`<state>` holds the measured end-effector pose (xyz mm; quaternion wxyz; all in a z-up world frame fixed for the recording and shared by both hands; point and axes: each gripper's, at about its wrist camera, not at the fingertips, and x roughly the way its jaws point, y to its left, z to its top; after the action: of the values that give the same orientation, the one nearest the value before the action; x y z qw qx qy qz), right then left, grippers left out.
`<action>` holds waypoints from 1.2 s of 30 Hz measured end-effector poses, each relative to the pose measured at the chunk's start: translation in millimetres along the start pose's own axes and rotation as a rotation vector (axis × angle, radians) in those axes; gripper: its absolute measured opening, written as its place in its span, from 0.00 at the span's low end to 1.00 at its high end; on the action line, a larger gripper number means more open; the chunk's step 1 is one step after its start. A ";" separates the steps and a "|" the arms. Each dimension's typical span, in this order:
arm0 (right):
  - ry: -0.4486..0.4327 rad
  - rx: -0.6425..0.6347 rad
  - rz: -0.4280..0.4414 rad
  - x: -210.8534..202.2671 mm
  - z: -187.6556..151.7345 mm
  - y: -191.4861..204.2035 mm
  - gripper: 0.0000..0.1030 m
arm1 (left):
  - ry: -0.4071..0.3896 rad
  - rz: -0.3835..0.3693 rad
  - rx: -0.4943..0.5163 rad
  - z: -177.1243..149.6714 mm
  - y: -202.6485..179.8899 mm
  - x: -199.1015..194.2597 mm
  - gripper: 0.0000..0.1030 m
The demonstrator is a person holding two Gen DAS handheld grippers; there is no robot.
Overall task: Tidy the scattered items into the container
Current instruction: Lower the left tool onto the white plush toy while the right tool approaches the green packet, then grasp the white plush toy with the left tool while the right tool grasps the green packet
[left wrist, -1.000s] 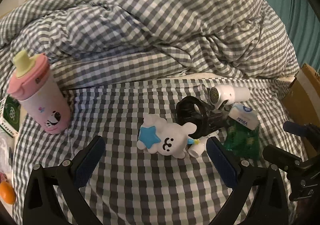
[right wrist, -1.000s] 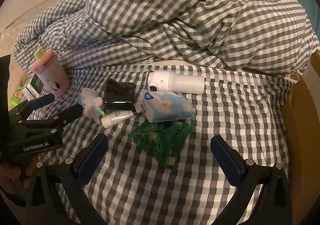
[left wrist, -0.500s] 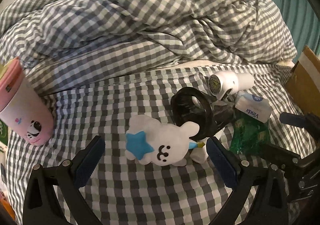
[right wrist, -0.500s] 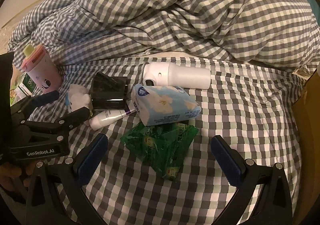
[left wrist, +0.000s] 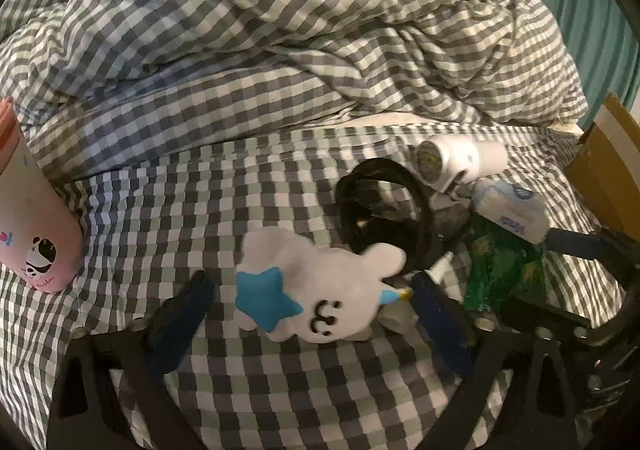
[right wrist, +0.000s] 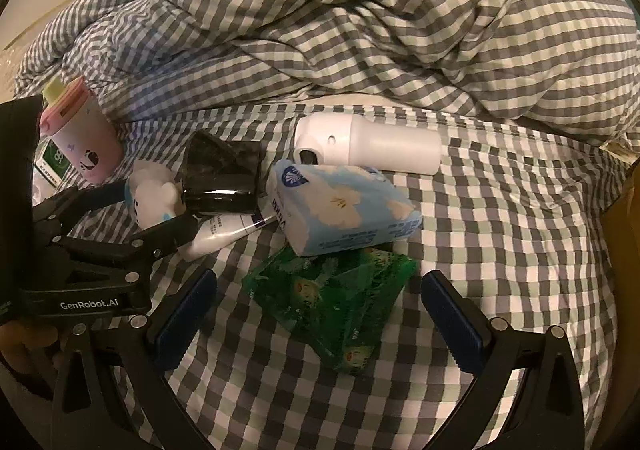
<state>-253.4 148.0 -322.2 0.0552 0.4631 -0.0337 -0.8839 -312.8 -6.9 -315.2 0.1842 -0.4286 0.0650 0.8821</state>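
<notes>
A white plush toy with a blue star [left wrist: 320,290] lies on the checked bed sheet [left wrist: 200,218]. My left gripper [left wrist: 312,314] straddles it with its jaws closing, and the pads stand just clear of its sides. My right gripper [right wrist: 320,314] is open around a green snack packet [right wrist: 332,298] without touching it. A blue tissue pack [right wrist: 340,210], a white spray dispenser [right wrist: 368,150], a black cup [right wrist: 224,178] and a white tube [right wrist: 224,234] lie close together behind. The cardboard box [left wrist: 604,162] shows at the right edge.
A pink lidded cup [right wrist: 80,130] stands at the left with a green carton [right wrist: 52,162] behind it. A bunched checked duvet [right wrist: 360,30] fills the back of the bed. A hand [right wrist: 24,346] holds the left gripper at the lower left of the right wrist view.
Both grippers came down and closer to the items. The left jaws have narrowed around the plush toy. The right jaws stay wide over the green packet.
</notes>
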 end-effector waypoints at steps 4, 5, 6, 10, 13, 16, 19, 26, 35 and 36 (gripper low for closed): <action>0.017 -0.005 0.001 3.5 -1.0 1.9 0.82 | -0.008 0.015 0.019 -1.3 -5.1 0.1 0.82; 0.020 -0.005 -0.001 4.4 -1.4 2.1 0.72 | -0.011 0.018 0.021 -1.9 -5.6 -0.2 0.82; 0.023 -0.008 -0.005 5.0 -1.8 2.6 0.63 | -0.015 0.024 0.024 -2.8 -6.2 -0.9 0.81; 0.022 -0.017 0.003 2.3 -2.4 3.5 0.51 | -0.021 0.038 0.027 -4.7 -6.5 -3.5 0.81; 0.015 -0.016 0.004 -2.2 -2.0 2.2 0.42 | -0.026 0.044 0.015 -4.2 -4.0 -8.9 0.81; 0.015 -0.013 0.010 -5.5 -2.2 1.6 0.37 | -0.033 0.053 0.009 -2.0 -2.9 -16.7 0.81; 0.016 -0.015 0.017 -10.3 -2.7 2.9 0.33 | -0.042 0.060 0.001 0.5 -2.6 -26.7 0.81; 0.007 -0.039 0.031 -29.9 -4.7 12.5 0.28 | -0.073 0.073 -0.015 2.6 -5.6 -54.2 0.81; -0.034 -0.044 0.035 -64.1 -5.1 16.3 0.26 | -0.114 0.091 -0.033 4.9 -7.9 -95.2 0.81; -0.043 -0.042 0.035 -69.5 -5.2 15.9 0.26 | -0.120 0.093 -0.033 5.4 -8.8 -99.9 0.81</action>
<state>-208.8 141.2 -266.7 0.0798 0.4422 -0.0244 -0.8930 -257.0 -24.2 -233.5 0.1395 -0.3744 0.0590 0.9148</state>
